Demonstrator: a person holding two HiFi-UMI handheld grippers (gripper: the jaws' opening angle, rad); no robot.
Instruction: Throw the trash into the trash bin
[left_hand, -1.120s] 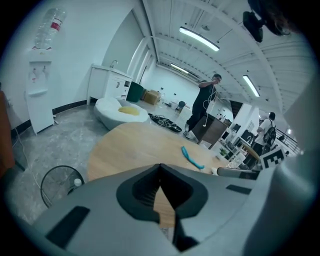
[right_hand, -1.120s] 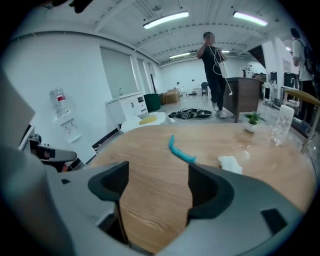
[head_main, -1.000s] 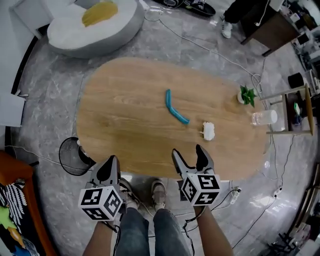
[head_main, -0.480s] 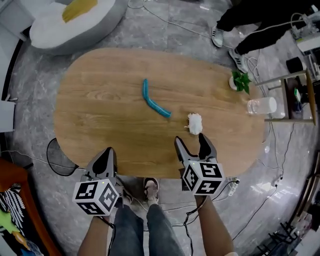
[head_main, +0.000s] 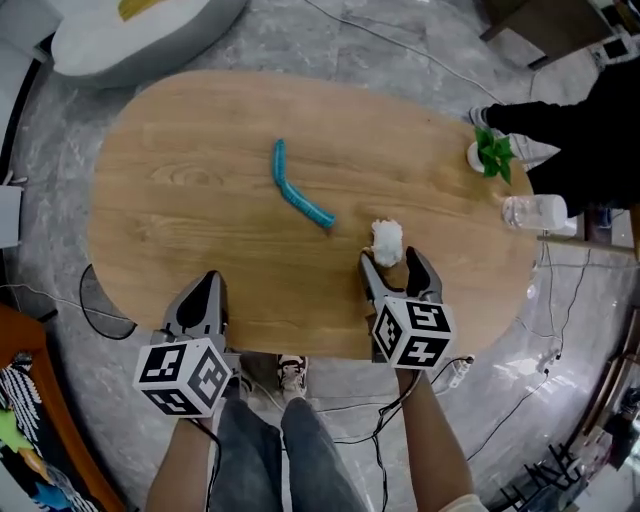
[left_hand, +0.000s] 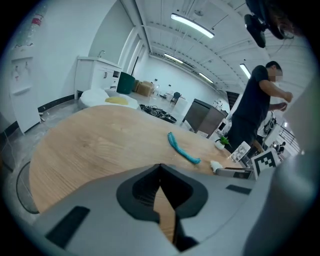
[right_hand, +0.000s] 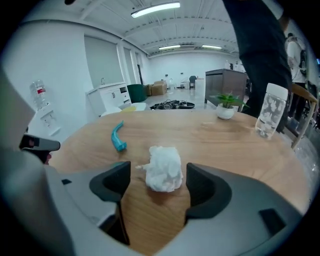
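Note:
A crumpled white tissue (head_main: 386, 240) (right_hand: 162, 168) lies on the oval wooden table (head_main: 200, 130) near its front edge. My right gripper (head_main: 396, 270) (right_hand: 155, 182) is open, and the tissue sits between its fingertips without touching either pad. A curved blue tube (head_main: 298, 196) (right_hand: 117, 137) (left_hand: 182, 149) lies in the middle of the table. My left gripper (head_main: 203, 297) (left_hand: 160, 172) is shut and empty at the table's front left edge. A black wire trash bin (head_main: 92, 303) stands on the floor at the left, half hidden under the table.
A small potted plant (head_main: 490, 155) and a clear cup (head_main: 535, 212) stand at the table's right end. A person in black (head_main: 580, 120) is beside that end. A white cushion seat (head_main: 130, 35) lies beyond the table, and cables run over the floor.
Both grippers have moved forward and down toward the table. The right one has closed in on the tissue, which now lies between its fingertips. The person in black has come closer on the right.

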